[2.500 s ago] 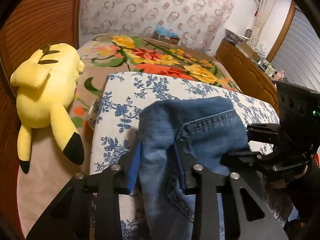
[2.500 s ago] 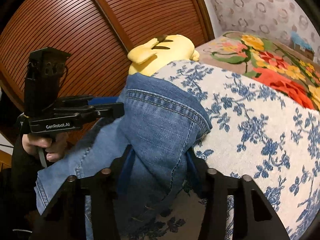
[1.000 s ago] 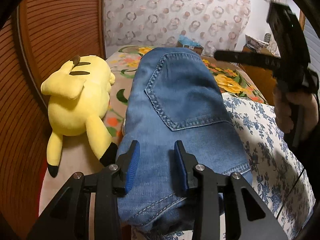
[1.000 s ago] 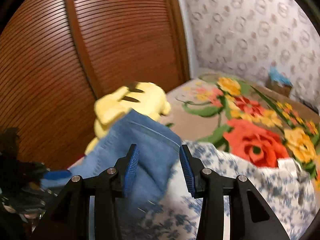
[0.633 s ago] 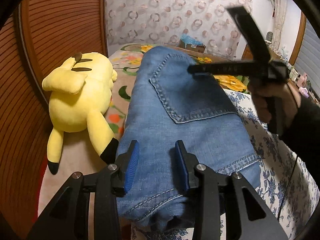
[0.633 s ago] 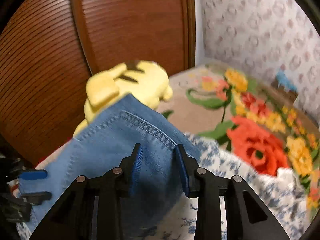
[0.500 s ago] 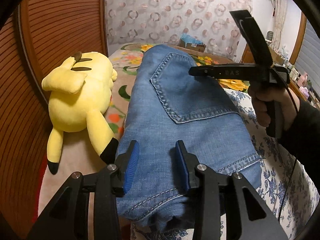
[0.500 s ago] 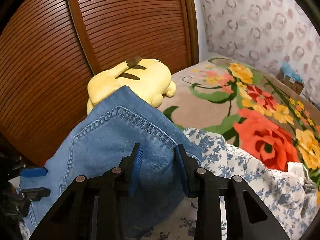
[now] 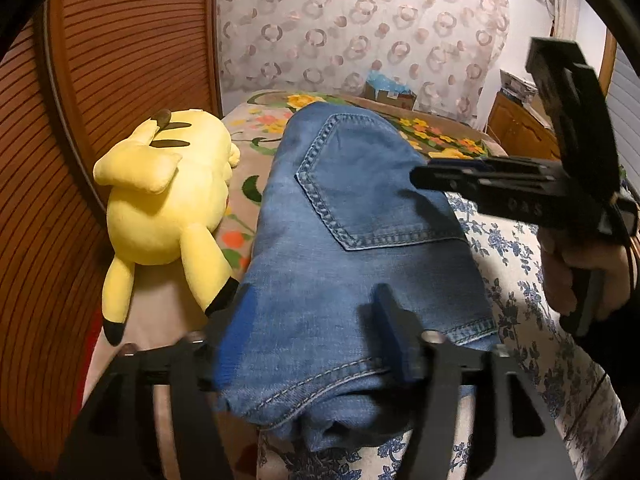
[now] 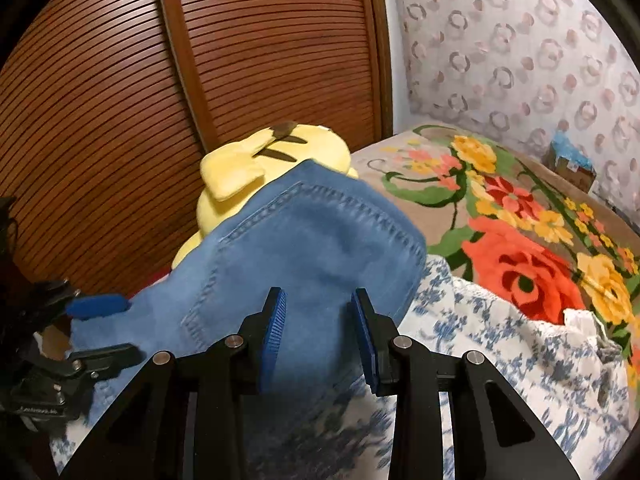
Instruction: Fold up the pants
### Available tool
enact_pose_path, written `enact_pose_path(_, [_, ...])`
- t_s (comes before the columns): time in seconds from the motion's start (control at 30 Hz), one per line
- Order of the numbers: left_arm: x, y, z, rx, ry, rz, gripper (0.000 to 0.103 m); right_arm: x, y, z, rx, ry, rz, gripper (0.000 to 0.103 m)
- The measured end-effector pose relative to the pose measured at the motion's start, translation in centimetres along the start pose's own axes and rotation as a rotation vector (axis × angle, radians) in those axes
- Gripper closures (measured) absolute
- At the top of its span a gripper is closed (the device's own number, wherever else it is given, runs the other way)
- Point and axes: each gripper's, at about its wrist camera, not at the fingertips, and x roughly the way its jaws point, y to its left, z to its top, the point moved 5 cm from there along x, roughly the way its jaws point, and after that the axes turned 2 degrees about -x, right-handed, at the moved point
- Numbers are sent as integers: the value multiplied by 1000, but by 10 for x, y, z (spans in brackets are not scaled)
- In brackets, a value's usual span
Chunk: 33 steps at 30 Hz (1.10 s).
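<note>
The folded pants (image 9: 352, 248) lie between the left gripper (image 9: 316, 328), whose jaws have just been opening wide, letting go. The right gripper (image 10: 318, 334) hovers narrow above the pants' far end, gripping nothing.

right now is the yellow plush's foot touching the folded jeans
Touching. In the left wrist view the yellow plush's black-tipped foot presses against the left edge of the folded jeans, with no gap visible between them.

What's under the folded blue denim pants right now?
The folded blue denim pants lie on a white cushion with blue flower print, which rests on the floral blanket. The cushion surface directly beneath the denim is covered.
</note>
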Motion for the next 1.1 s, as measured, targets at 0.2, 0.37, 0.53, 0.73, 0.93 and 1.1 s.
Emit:
enact_pose_path(0.2, [-3, 0, 0, -2, 5, 2, 21, -8, 3, -8, 1, 9, 2, 66])
enact_pose_path(0.37, [-11, 1, 1, -16, -32, 11, 14, -12, 6, -9, 13, 3, 7, 64])
enact_pose_path(0.53, [-20, 2, 6, -30, -68, 16, 13, -16, 7, -12, 19, -1, 15, 55])
enact_pose_path(0.73, [-25, 2, 8, -49, -85, 23, 13, -20, 8, -18, 41, -3, -1, 30])
enact_pose_path(0.93, [-26, 0, 4, -35, -62, 59, 13, -32, 10, -24, 51, -6, -42, 19])
enact_pose_path(1.1, [-36, -10, 0, -18, -73, 63, 13, -54, 13, -35, 67, -26, -71, 18])
